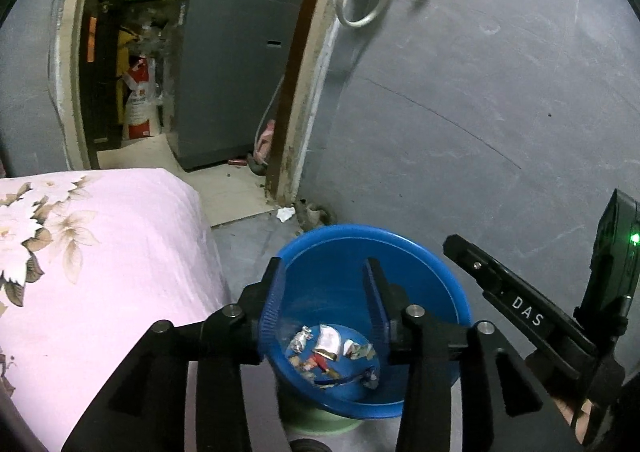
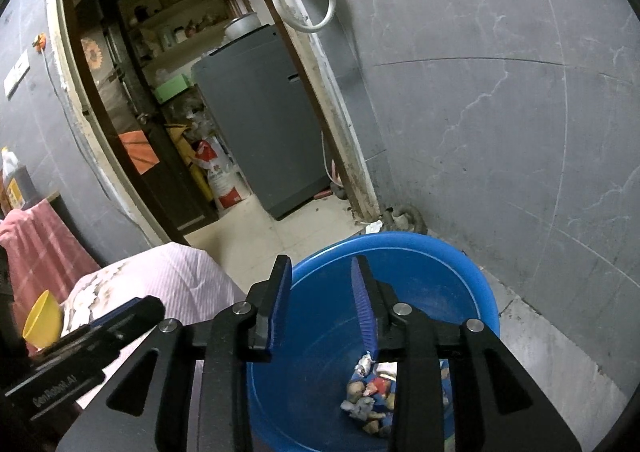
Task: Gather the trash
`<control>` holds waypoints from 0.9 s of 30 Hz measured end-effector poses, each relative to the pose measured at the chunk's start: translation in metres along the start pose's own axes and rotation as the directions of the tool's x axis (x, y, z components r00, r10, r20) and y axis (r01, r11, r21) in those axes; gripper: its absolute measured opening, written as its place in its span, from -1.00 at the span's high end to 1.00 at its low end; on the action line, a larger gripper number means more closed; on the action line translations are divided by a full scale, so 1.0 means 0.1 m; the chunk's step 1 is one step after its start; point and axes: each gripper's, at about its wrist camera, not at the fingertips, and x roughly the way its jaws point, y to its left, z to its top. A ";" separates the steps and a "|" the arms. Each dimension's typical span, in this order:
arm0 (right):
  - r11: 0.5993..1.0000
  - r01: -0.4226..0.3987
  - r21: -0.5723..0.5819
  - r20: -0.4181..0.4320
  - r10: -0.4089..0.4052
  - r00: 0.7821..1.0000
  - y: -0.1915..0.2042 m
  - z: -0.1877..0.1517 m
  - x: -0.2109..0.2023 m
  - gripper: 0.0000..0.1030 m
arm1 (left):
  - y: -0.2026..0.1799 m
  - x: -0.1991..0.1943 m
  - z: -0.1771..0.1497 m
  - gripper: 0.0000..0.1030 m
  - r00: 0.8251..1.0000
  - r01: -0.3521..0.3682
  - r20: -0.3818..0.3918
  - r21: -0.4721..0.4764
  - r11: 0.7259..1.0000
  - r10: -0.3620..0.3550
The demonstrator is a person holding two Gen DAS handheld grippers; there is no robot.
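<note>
Both grippers hang over the round blue plastic basin (image 1: pixel 400 252) right now. The left gripper (image 1: pixel 326 272) has its blue ribbed pads spread apart, nothing pinched between them; through the gap and below the fingertips lies the heap of crumpled wrappers and paper scraps (image 1: pixel 332 352) on the basin's bottom. The basin's far rim curves just beyond the fingertips. Off to the right of those jaws, the other tool's black body, lettered DAS, angles in.

The right gripper (image 2: pixel 320 276) shows the same picture: pads parted, empty air between them, and the basin (image 2: pixel 440 252) opening beyond and beneath. The trash scraps (image 2: pixel 368 392) sit low, under and partly behind the right-hand finger, down at the basin floor. Left of both sets of jaws bulges a pink striped cushion with a flower print (image 1: pixel 100 252). Far ahead, past the fingertips, a doorway frames a tall grey appliance (image 1: pixel 232 72), and one white scrap of paper (image 1: pixel 286 214) lies on the floor beyond the basin's rim.
</note>
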 end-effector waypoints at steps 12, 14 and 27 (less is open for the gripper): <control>1.000 -0.001 -0.022 0.036 0.002 0.999 0.11 0.01 -0.05 -0.20 | 0.27 -0.41 -0.02 -0.43 0.991 -0.114 0.057 -0.069 0.991 0.118; 0.999 0.019 -0.034 0.046 -0.018 0.999 0.16 0.00 -0.06 -0.44 | 0.34 -0.51 -0.04 -0.57 0.986 -0.138 0.078 -0.086 0.987 0.145; 0.995 0.057 -0.083 0.105 -0.048 0.993 0.44 -0.04 -0.21 -1.00 | 0.69 -1.05 -0.22 -0.85 0.951 -0.244 0.151 -0.175 0.954 0.271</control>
